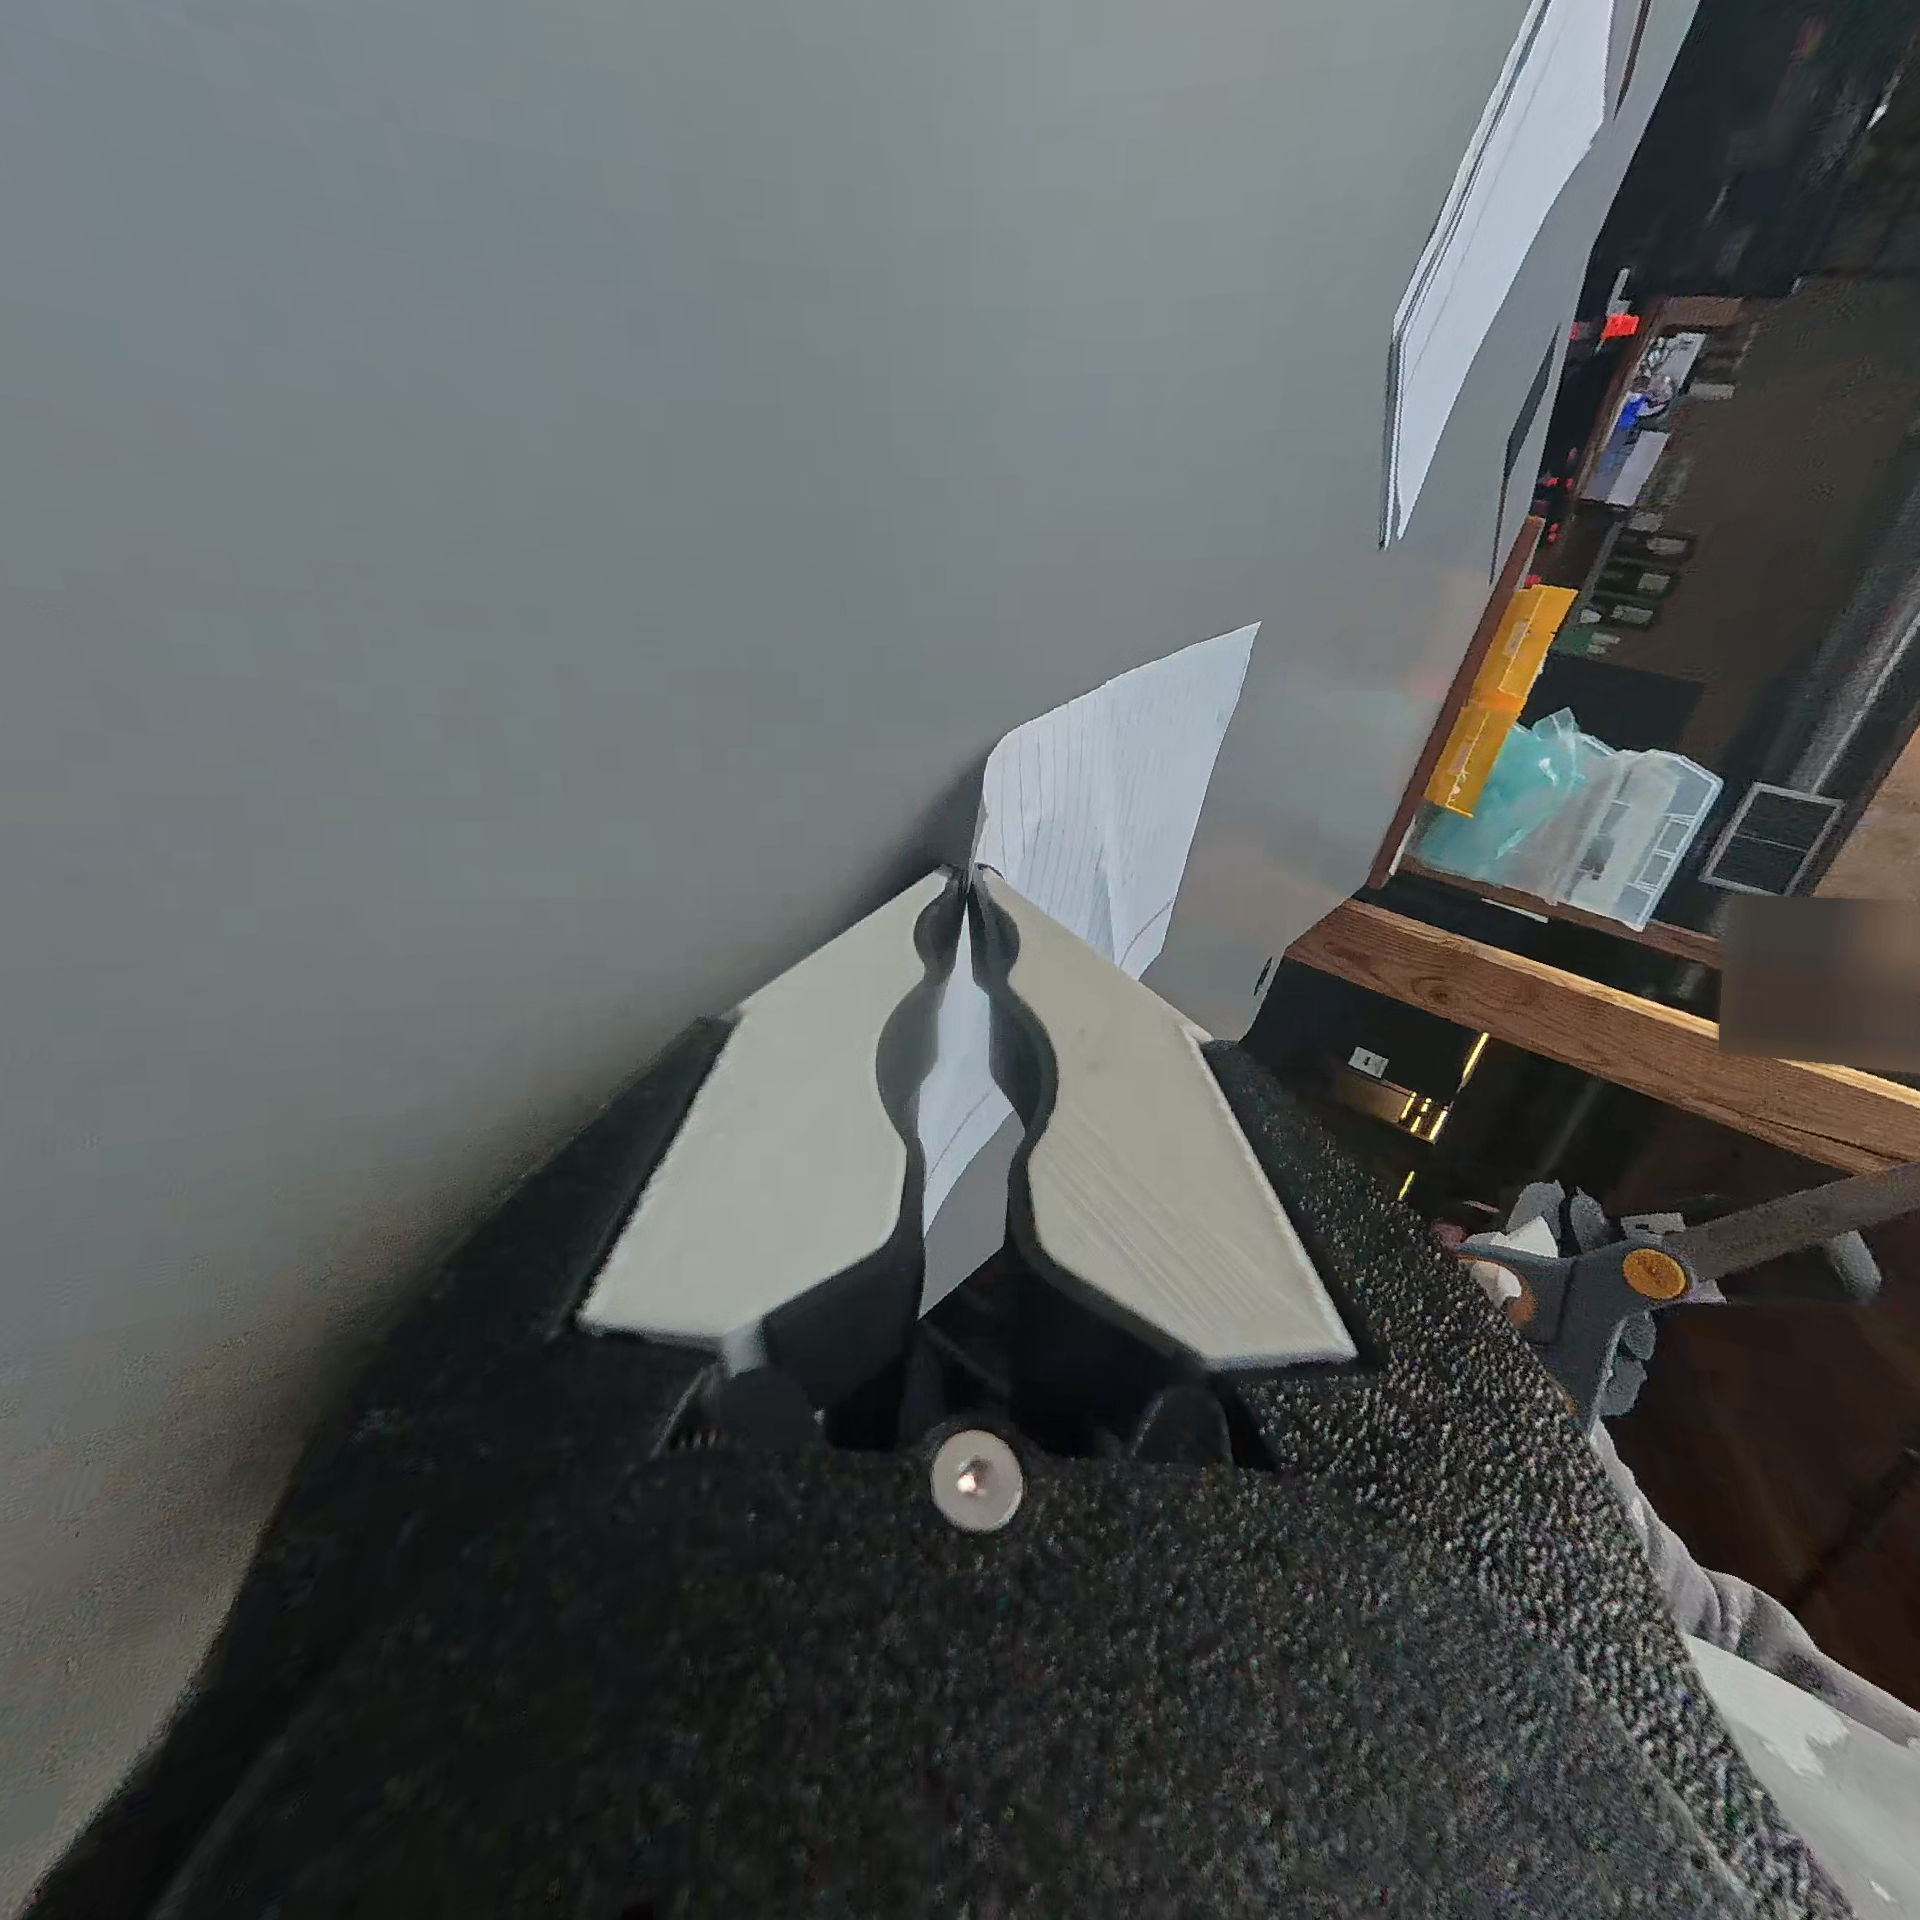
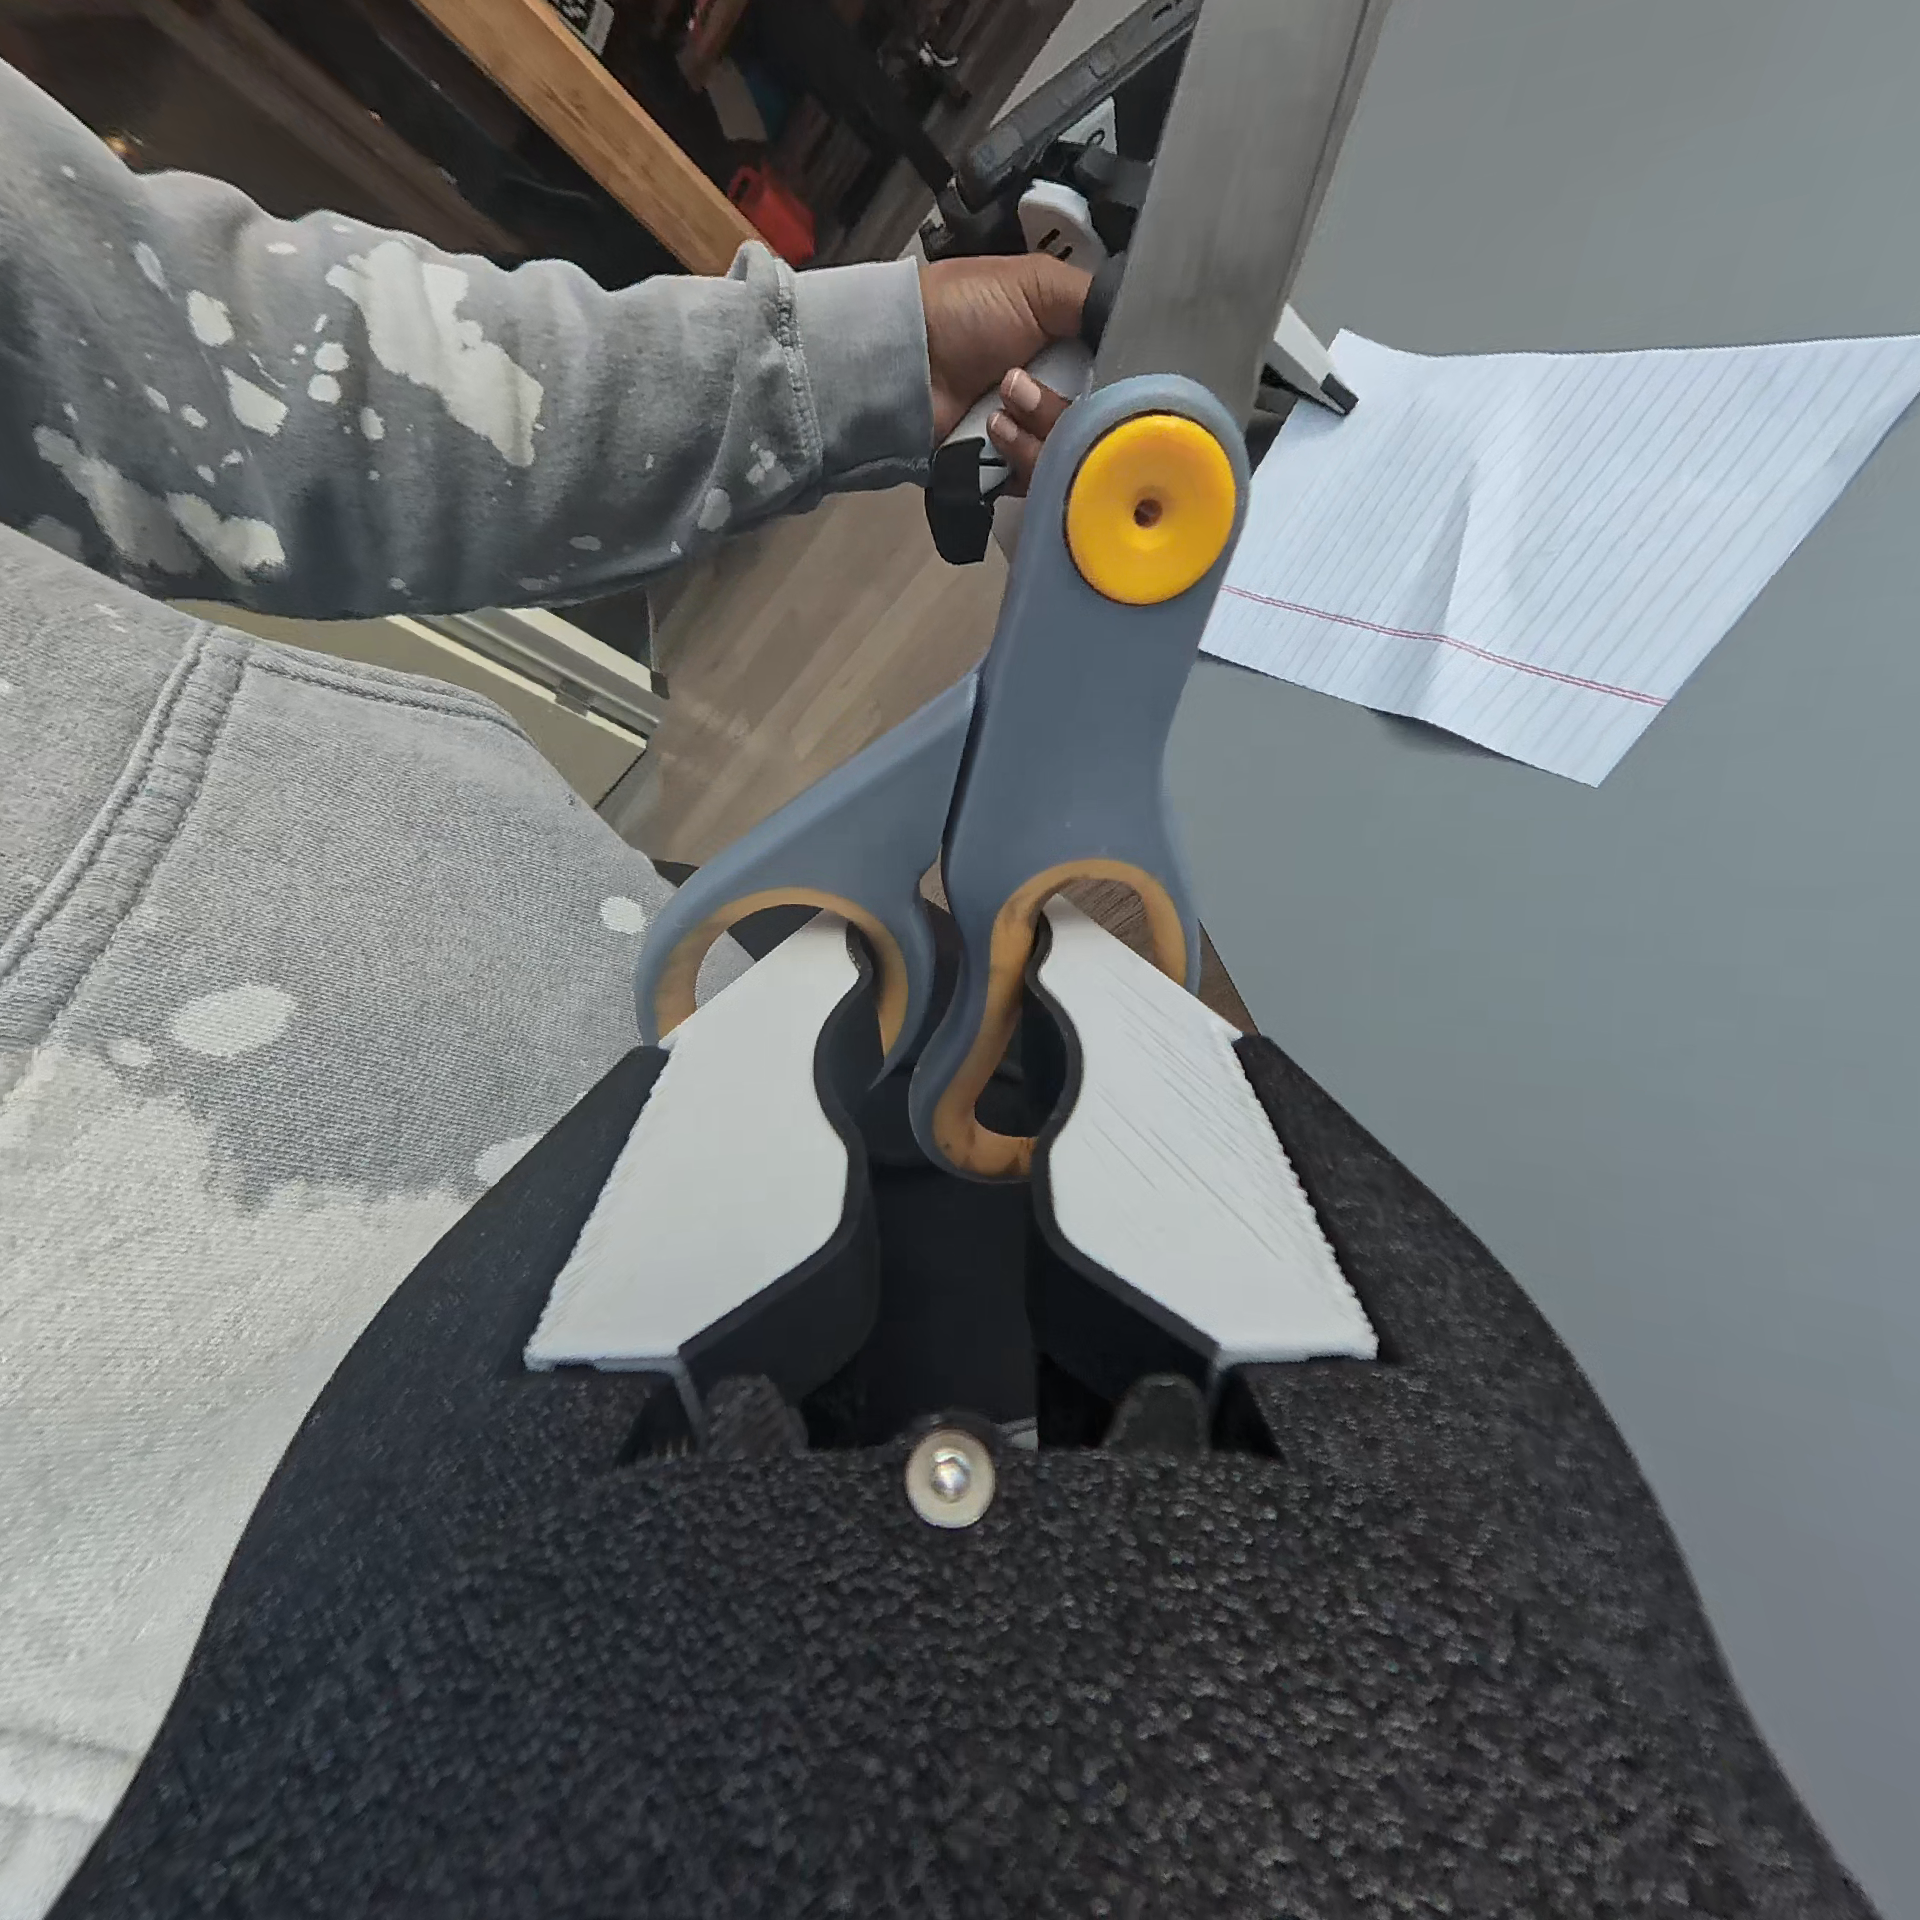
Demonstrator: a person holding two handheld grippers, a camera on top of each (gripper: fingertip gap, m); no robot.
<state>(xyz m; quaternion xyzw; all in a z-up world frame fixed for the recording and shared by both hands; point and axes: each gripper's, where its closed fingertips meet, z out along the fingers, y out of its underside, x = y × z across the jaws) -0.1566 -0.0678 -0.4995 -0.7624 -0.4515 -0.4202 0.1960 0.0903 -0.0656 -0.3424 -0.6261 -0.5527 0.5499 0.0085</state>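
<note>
My left gripper [image 1: 966, 883] is shut on the edge of a white lined sheet of paper [image 1: 1112, 790], held just above the grey table [image 1: 520, 520]. The same sheet shows in the right wrist view [image 2: 1558, 551], pinched at its far corner by the left gripper [image 2: 1314, 379], which a hand [image 2: 987, 312] holds. My right gripper [image 2: 951, 945] has its fingers through the handle loops of grey and orange scissors [image 2: 1070, 727], closed on the handles. The blades point up towards the paper's near edge and look closed. The scissors also show in the left wrist view [image 1: 1621, 1288].
More white sheets [image 1: 1486, 239] lie farther off on the table. A wooden shelf unit [image 1: 1558, 997] with a clear plastic box [image 1: 1621, 831] and yellow bins [image 1: 1507, 665] stands beyond the table's edge. A grey spotted sleeve [image 2: 364, 364] crosses the left side.
</note>
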